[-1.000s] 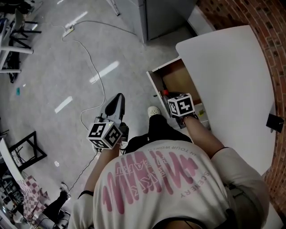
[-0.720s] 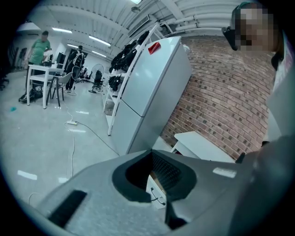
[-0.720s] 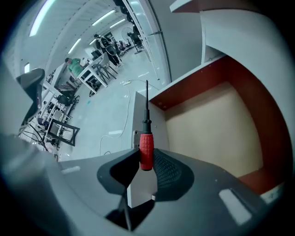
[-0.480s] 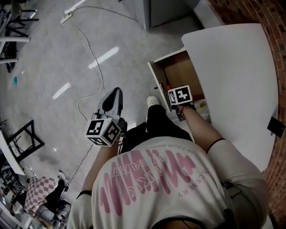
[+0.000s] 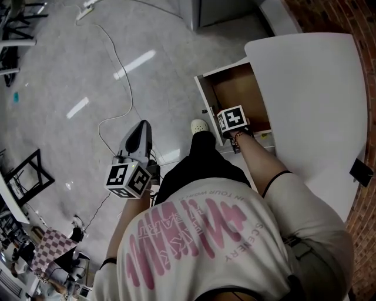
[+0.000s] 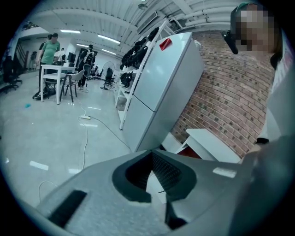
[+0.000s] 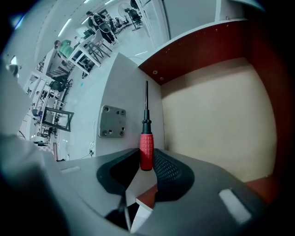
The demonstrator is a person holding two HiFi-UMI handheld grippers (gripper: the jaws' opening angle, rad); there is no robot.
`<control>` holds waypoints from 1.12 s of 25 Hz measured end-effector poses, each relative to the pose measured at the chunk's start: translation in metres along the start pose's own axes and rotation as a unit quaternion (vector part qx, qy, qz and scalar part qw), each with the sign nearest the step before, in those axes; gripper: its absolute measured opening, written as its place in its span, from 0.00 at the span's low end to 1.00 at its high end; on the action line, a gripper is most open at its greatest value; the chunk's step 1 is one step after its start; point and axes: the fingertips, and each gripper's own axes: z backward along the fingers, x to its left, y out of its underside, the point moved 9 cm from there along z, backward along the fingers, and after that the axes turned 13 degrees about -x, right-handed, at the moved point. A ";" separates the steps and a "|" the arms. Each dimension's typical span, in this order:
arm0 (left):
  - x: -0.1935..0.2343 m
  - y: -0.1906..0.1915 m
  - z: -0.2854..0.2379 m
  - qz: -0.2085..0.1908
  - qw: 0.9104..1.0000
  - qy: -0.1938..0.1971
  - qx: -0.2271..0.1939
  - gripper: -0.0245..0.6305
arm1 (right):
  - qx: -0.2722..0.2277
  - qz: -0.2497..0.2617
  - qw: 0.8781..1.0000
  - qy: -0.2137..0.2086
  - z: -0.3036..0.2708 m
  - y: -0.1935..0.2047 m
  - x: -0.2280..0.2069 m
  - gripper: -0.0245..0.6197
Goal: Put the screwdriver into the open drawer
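Observation:
A screwdriver (image 7: 146, 153) with a red handle and a thin black shaft points forward, and my right gripper (image 7: 147, 165) is shut on the handle. The shaft lies along the top edge of the white side wall (image 7: 129, 97) of the open drawer (image 7: 212, 120), whose tan floor spreads to the right. From the head view, the right gripper's marker cube (image 5: 232, 117) hovers over the near left corner of the drawer (image 5: 241, 94); the screwdriver is hidden beneath it. My left gripper (image 5: 140, 130) hangs over the floor, away from the drawer, jaws shut on nothing (image 6: 154, 177).
The drawer belongs to a white table (image 5: 311, 100) against a brick wall (image 5: 352, 35). A white cabinet (image 5: 217, 12) stands behind it. A cable (image 5: 117, 64) snakes over the grey floor. The person's shoe (image 5: 200, 126) is beside the drawer. People and desks (image 6: 48, 50) are far off.
My right gripper has moved forward with the screwdriver, closer over the drawer. The left gripper has drifted slightly left and stays shut.

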 end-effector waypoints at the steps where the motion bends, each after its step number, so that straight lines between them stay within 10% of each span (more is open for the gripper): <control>1: 0.003 0.002 0.000 0.001 1.000 -0.003 0.003 0.04 | 0.003 0.000 1.000 0.002 -0.004 -0.001 -0.001 0.21; 28: 0.013 0.015 -0.031 0.007 0.999 -0.011 0.043 0.04 | 0.062 -0.018 0.998 0.016 -0.041 -0.001 -0.039 0.21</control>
